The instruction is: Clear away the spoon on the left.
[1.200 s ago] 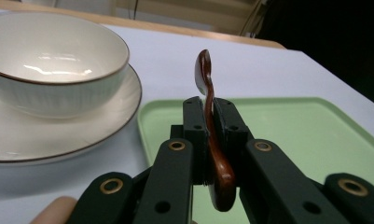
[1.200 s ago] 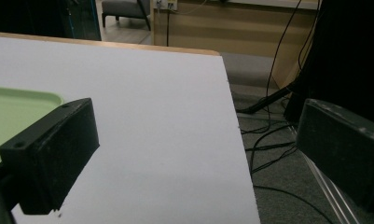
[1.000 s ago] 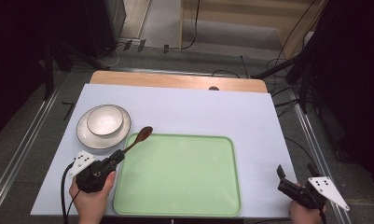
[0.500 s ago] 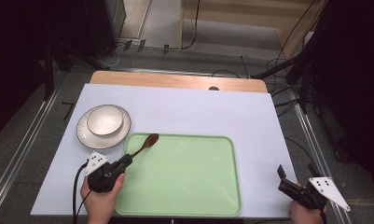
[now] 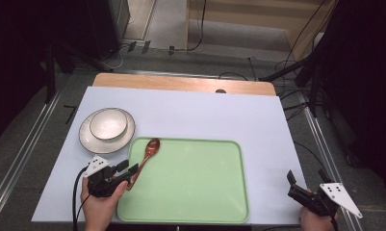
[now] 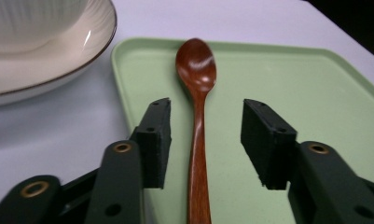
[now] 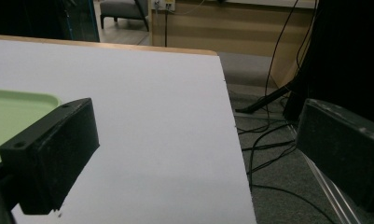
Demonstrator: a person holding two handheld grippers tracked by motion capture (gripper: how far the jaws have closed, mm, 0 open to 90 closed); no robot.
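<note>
Lying on the tray (image 6: 287, 88), the spoon (image 6: 198, 116) sits between parted, untouching fingers (image 6: 155, 140).

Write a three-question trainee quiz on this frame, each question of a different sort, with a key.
1. True or false: the wooden spoon lies between the left gripper fingers, clear of both.
2. The spoon's bowl rests on: A) the green tray; B) the plate; C) the bare table.
3. What sits on the plate?

Key:
1. True; the fingers have just been opening.
2. A.
3. A white bowl.
</note>
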